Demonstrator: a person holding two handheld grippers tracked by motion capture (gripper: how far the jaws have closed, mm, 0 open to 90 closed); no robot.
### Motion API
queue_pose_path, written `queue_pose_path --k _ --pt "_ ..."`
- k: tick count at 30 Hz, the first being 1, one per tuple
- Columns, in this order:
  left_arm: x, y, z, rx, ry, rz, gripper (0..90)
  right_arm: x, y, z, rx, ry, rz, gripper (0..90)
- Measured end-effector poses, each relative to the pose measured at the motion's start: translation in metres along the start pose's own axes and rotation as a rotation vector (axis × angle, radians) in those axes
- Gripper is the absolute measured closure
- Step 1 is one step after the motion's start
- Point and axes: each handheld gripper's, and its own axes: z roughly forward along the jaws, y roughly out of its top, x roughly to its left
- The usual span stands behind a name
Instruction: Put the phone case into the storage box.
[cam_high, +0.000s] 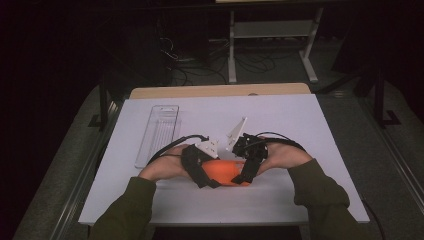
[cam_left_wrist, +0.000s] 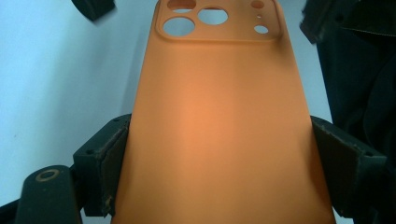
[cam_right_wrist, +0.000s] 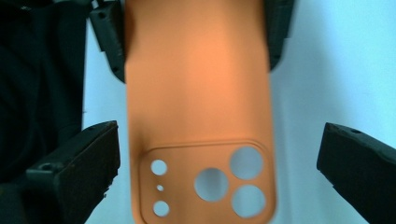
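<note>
An orange phone case (cam_high: 226, 172) lies flat near the front middle of the white table (cam_high: 280, 120), between the person's two hands. My left gripper (cam_high: 202, 172) is shut on it: in the left gripper view both jaws press the long edges of the case (cam_left_wrist: 215, 121) at its plain end. My right gripper (cam_high: 248, 167) faces it from the other end. In the right gripper view the right gripper (cam_right_wrist: 224, 158) stands open, its jaws wide of the case (cam_right_wrist: 196, 93) with bare table on both sides. The end with the camera holes (cam_right_wrist: 212, 184) lies between them.
A clear plastic tray (cam_high: 157, 132) lies lengthwise on the table's left half, just beyond the left hand. A wooden edge (cam_high: 220, 91) borders the far side of the table. Past it, a white desk frame (cam_high: 272, 30) and cables rest on the dark floor.
</note>
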Motion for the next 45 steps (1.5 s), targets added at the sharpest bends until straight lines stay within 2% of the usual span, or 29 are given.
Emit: queue_pose_path --k 3,5,6,7,8,10,11,14,15,17,19,20,24,25,28,31,33,36,40,41,42,44,45 --pt "0.001 -0.002 0.001 -0.003 0.005 -0.039 15.4 -0.005 -0.005 -0.005 -0.031 -0.036 0.018 0.0" --pt "0.003 -0.002 0.001 0.010 0.025 -0.059 15.4 -0.009 -0.009 -0.009 -0.046 -0.057 0.031 0.0" --pt "0.004 -0.002 0.001 0.005 0.041 -0.059 15.4 -0.012 -0.014 -0.011 -0.065 -0.065 0.055 0.0" --pt "0.005 -0.002 0.000 0.021 0.047 -0.053 15.4 -0.013 -0.015 -0.012 -0.073 -0.073 0.061 0.0" --pt "0.005 -0.002 0.000 0.020 0.059 -0.073 15.4 -0.013 -0.015 -0.012 -0.073 -0.073 0.061 0.0" --pt "0.007 -0.003 0.000 0.008 0.081 -0.100 15.4 -0.017 -0.023 -0.017 -0.100 -0.105 0.096 0.0" --pt "0.008 -0.003 0.000 0.008 0.089 -0.120 15.4 -0.017 -0.023 -0.017 -0.100 -0.105 0.096 0.0" --pt "0.009 -0.004 0.000 0.006 0.114 -0.172 15.4 -0.019 -0.029 -0.022 -0.127 -0.133 0.143 0.0" --pt "0.010 -0.004 0.000 0.008 0.123 -0.174 15.4 -0.021 -0.033 -0.025 -0.144 -0.162 0.169 0.0" --pt "0.010 -0.004 0.000 0.017 0.149 -0.180 15.4 -0.021 -0.035 -0.026 -0.147 -0.171 0.183 0.0" --pt "0.011 -0.004 0.000 0.019 0.176 -0.196 15.3 -0.022 -0.038 -0.026 -0.151 -0.199 0.205 0.0" --pt "0.011 -0.004 0.000 0.013 0.188 -0.227 15.3 -0.022 -0.040 -0.027 -0.156 -0.217 0.211 0.0" --pt "0.015 -0.005 -0.001 -0.017 0.238 -0.272 15.4 -0.020 -0.044 -0.029 -0.182 -0.246 0.279 0.0" --pt "0.016 -0.005 -0.002 -0.013 0.246 -0.273 15.4 -0.019 -0.046 -0.029 -0.193 -0.265 0.306 0.0" --pt "0.016 -0.005 -0.003 -0.034 0.272 -0.292 15.4 -0.019 -0.048 -0.029 -0.210 -0.271 0.332 0.0" --pt "0.017 -0.005 -0.005 -0.040 0.293 -0.293 15.4 -0.017 -0.051 -0.027 -0.235 -0.285 0.366 0.0" --pt "0.016 -0.004 -0.005 -0.050 0.297 -0.310 15.4 -0.013 -0.052 -0.025 -0.252 -0.283 0.401 0.0" --pt "0.015 -0.003 -0.005 -0.052 0.307 -0.335 15.4 -0.008 -0.057 -0.022 -0.251 -0.312 0.428 0.0" --pt "0.016 -0.003 -0.006 -0.048 0.323 -0.342 15.4 -0.003 -0.063 -0.019 -0.285 -0.331 0.444 0.0" --pt "0.017 -0.004 -0.007 -0.047 0.333 -0.342 15.4 -0.001 -0.065 -0.019 -0.294 -0.327 0.462 0.0" --pt "0.016 -0.004 -0.006 -0.065 0.334 -0.364 15.4 0.000 -0.067 -0.018 -0.301 -0.326 0.470 0.0" --pt "0.018 -0.004 -0.009 -0.037 0.330 -0.344 15.4 0.002 -0.072 -0.016 -0.313 -0.337 0.492 0.0" --pt "0.017 -0.004 -0.009 -0.040 0.330 -0.354 15.4 0.004 -0.074 -0.015 -0.313 -0.342 0.503 0.0"
